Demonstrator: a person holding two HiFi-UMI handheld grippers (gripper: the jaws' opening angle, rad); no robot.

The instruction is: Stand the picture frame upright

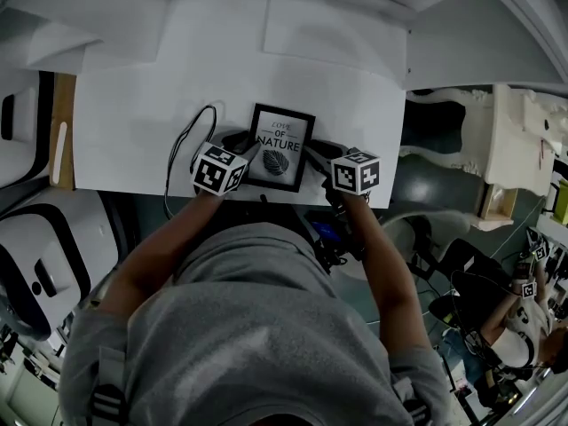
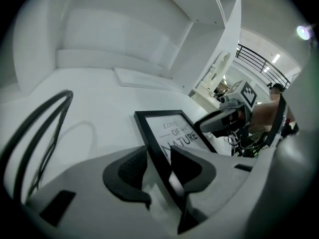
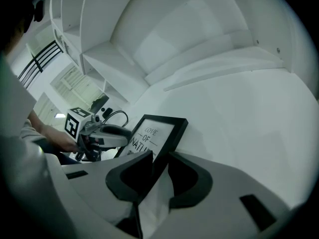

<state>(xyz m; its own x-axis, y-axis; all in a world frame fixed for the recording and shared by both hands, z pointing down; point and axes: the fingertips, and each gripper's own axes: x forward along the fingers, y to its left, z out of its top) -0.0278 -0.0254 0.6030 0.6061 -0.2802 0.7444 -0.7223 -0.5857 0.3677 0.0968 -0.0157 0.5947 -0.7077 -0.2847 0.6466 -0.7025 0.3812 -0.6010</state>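
Head view: left gripper [image 2: 159, 167] open astride picture frame [image 1: 281, 146] edge; right gripper [image 3: 160, 176] clamps opposite edge.

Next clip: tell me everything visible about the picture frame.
The black rectangular picture frame has a thin dark moulding around a white print reading LOVE OF NATURE over a leaf. It lies face up, flat or nearly so, on the white table, not yet upright. The left gripper stands open astride its left rail; the right gripper appears closed on its right rail.
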